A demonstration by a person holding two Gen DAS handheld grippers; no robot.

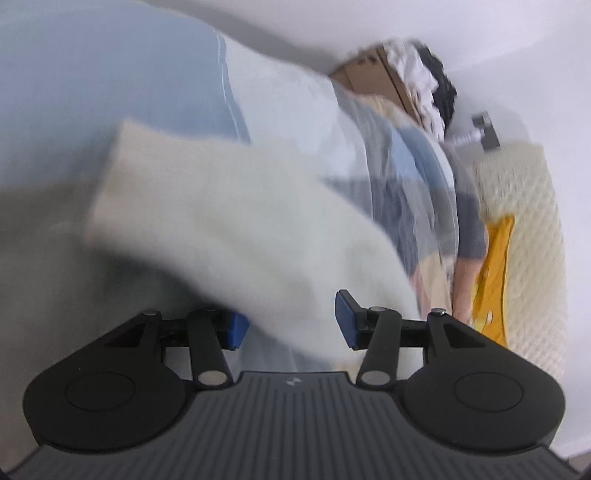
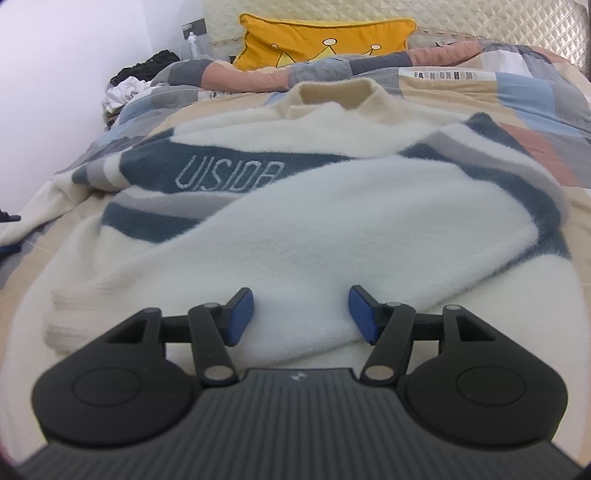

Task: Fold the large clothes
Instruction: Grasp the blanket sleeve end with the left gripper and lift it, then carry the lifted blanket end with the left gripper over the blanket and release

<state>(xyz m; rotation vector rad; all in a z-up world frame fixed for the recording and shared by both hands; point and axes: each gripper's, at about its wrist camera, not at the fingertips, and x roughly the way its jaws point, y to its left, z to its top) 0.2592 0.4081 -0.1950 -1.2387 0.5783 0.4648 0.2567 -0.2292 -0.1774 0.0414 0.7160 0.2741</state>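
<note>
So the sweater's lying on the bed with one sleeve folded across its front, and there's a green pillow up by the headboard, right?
Not quite: the pillow is yellow, not green, as the right wrist view shows. The rest holds: the sweater lies on the bed with one sleeve folded across its front, and the pillow sits by the headboard.

A patchwork quilt (image 2: pixel 461 79) covers the bed. A yellow crown cushion (image 2: pixel 325 40) leans against the cream quilted headboard (image 2: pixel 498 22). A plain white wall (image 2: pixel 55 74) runs along the bed's left edge.

Blurred cream sweater sleeve (image 1: pixel 236 221) between spread pads of left tool (image 1: pixel 291 325), yellow pillow (image 1: pixel 495 273) beyond
</note>
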